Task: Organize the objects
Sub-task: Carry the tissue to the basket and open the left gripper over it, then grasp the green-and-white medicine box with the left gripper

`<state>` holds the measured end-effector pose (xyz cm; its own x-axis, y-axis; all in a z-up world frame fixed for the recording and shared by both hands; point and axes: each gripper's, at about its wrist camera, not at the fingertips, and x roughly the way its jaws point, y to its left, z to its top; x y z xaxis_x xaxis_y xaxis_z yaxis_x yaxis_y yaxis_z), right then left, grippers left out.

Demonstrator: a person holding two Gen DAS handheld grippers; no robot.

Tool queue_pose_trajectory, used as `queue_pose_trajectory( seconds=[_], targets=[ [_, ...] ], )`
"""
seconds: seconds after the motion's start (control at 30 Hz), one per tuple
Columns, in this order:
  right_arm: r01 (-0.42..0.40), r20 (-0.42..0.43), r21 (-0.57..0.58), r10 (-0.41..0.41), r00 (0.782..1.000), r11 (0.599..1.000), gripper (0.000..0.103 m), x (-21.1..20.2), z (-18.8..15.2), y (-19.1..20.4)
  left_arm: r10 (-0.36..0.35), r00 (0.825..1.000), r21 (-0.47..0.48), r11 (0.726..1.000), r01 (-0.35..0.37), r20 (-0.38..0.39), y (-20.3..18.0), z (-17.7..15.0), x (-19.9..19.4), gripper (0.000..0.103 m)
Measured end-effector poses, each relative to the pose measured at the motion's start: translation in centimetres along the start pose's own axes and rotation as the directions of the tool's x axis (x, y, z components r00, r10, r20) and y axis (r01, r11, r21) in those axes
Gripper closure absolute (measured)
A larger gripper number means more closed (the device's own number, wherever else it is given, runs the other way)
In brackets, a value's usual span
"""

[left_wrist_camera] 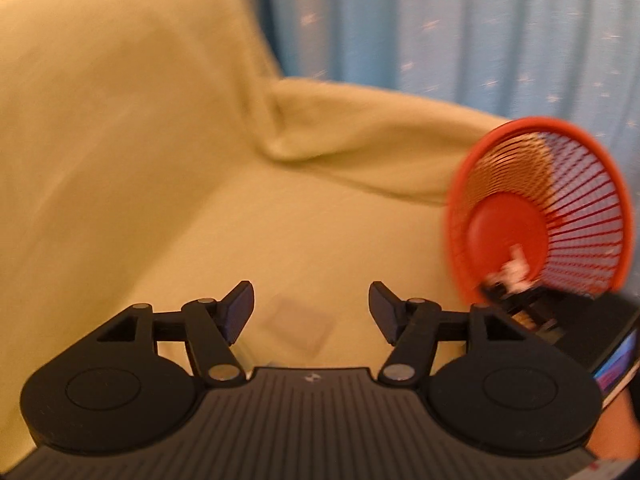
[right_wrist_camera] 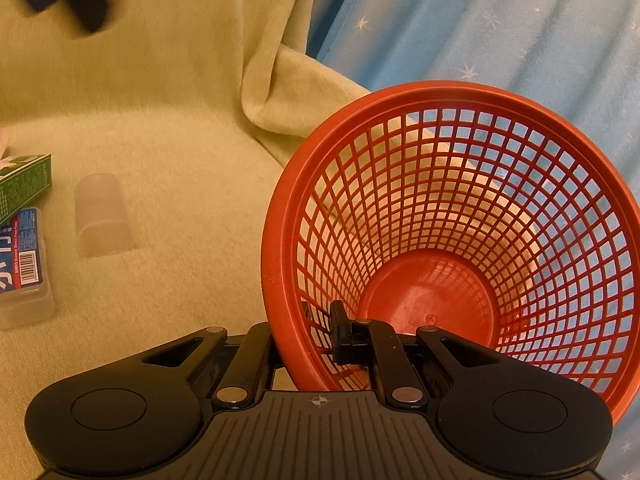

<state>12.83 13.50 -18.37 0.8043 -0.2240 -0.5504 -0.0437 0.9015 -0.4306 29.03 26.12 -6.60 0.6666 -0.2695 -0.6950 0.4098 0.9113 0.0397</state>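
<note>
Red lattice basket [right_wrist_camera: 452, 232], round, solid-bottomed, tilted on its side over yellow-green blanket [right_wrist_camera: 168, 132], mouth toward camera. Right gripper [right_wrist_camera: 320, 340] clamped tight on its near wall. Left gripper [left_wrist_camera: 311, 312] half open, nothing between jaws, above clear cup [right_wrist_camera: 103, 216] lying beside boxes [right_wrist_camera: 24, 240].

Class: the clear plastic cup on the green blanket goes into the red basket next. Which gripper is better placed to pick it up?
Left. The left gripper is open and empty, above the clear plastic cup; the right gripper is shut on the red basket rim.
</note>
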Motion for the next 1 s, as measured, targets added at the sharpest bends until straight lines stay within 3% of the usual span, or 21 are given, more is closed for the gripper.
queue_pose_trajectory(
  seconds=[0.23, 0.67, 0.9, 1.0],
  targets=[
    [-0.001, 0.000, -0.001, 0.001, 1.000, 1.000, 0.097, 0.0, 0.0, -0.1, 0.100, 0.992, -0.090, 0.990, -0.106, -0.075, 4.5, -3.6, 0.8, 0.044],
    [-0.003, 0.000, 0.003, 0.003, 1.000, 1.000, 0.097, -0.1, 0.0, -0.2, 0.167, 0.977, -0.132, 0.974, -0.185, -0.132, 6.7, -7.8, 1.6, 0.041],
    [-0.003, 0.000, 0.003, 0.003, 1.000, 1.000, 0.097, -0.2, -0.1, -0.1, 0.174, 0.971, -0.189, 0.961, -0.204, -0.163, 7.9, -10.9, 1.4, 0.041],
    [-0.002, 0.000, 0.001, 0.002, 1.000, 1.000, 0.097, -0.2, -0.1, -0.1, 0.141, 0.979, -0.255, 0.951, -0.175, -0.145, 8.1, -11.3, 1.4, 0.040]
  ],
)
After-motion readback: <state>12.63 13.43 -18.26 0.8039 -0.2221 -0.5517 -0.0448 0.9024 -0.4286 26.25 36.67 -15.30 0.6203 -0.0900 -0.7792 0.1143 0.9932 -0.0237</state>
